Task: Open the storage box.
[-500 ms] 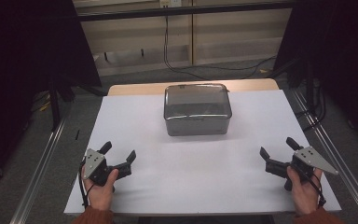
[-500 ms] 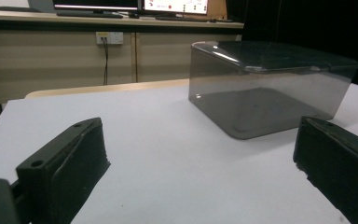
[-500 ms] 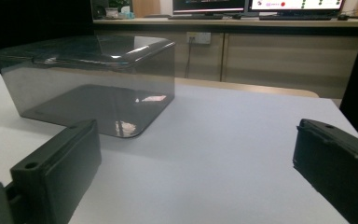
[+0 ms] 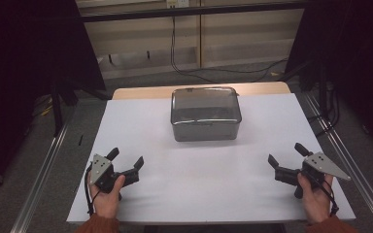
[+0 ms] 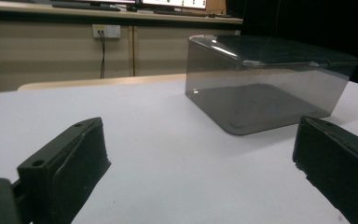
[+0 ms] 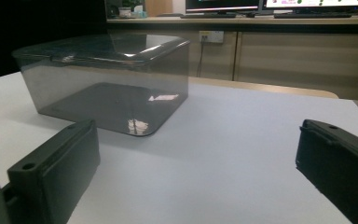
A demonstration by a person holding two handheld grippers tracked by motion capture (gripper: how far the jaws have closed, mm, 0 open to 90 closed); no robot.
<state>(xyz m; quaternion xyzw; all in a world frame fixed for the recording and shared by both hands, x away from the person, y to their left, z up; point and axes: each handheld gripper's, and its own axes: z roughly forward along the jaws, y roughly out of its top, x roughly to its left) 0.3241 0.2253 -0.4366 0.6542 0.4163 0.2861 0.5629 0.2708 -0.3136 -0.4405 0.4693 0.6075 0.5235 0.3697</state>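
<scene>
With both jaws spread wide and empty, the left gripper (image 4: pixel 125 161) at 7 o'clock and right gripper (image 4: pixel 286 159) at 5 should probably close in evenly on the box (image 4: pixel 205 113) at 12, meeting its side walls squarely.

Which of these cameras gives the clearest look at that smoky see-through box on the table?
The left gripper view: the box sits close, showing its closed lid, tinted walls and floor. The right gripper view shows it similarly well, though glare marks its floor. The high view shows it smaller, from above, mid-table on the white sheet.
</scene>
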